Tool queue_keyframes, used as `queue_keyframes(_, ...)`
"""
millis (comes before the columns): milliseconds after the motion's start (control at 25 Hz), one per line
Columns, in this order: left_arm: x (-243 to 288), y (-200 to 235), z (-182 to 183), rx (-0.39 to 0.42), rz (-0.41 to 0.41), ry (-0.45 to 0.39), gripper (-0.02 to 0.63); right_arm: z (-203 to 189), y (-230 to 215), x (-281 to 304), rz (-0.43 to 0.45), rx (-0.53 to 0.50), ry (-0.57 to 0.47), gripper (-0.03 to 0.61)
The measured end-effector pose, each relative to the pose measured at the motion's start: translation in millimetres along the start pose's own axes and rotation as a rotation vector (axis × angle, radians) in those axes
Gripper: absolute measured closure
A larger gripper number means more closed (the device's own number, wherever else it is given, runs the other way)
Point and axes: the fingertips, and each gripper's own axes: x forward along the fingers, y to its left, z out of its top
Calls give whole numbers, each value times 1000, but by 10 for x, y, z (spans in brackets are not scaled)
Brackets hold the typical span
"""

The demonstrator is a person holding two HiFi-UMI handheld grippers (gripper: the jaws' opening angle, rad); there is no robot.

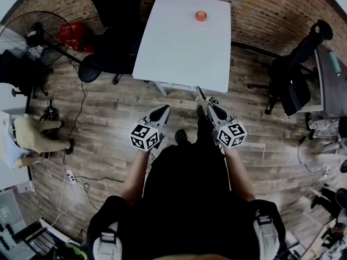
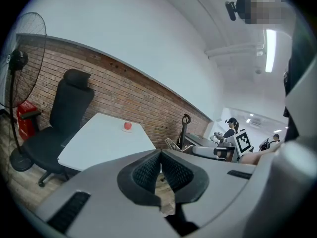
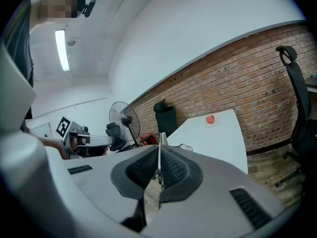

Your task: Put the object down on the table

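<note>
— Right claw (image 3: 159, 165) status?
— Clamped on a thin flat object (image 3: 161, 138), edge-on, long axis along the jaws, tip pointing toward the white bench (image 1: 179, 47), short of it.
— Left claw (image 2: 161, 165)?
— Closed, nothing held.

Thin object (image 3: 161, 138) in right gripper (image 3: 159, 151) is unidentifiable.

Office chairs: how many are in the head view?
2. One office chair sits at the white table's left side; the other chair stands off to its right. Others may be hidden.
</note>
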Motion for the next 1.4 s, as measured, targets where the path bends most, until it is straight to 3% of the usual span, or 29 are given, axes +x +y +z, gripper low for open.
queue_keyframes(400,124,190,69,-11,42,11,594,133,-211,262,22,-3,14,577)
queue_keyframes(1120,876,522,440,-33,49,30,594,482,-777,892,67,-13,78,577)
queue_keyframes(1400,1133,728,561,-51,90,29,594,546,-1038,1176,99,-13,118,577)
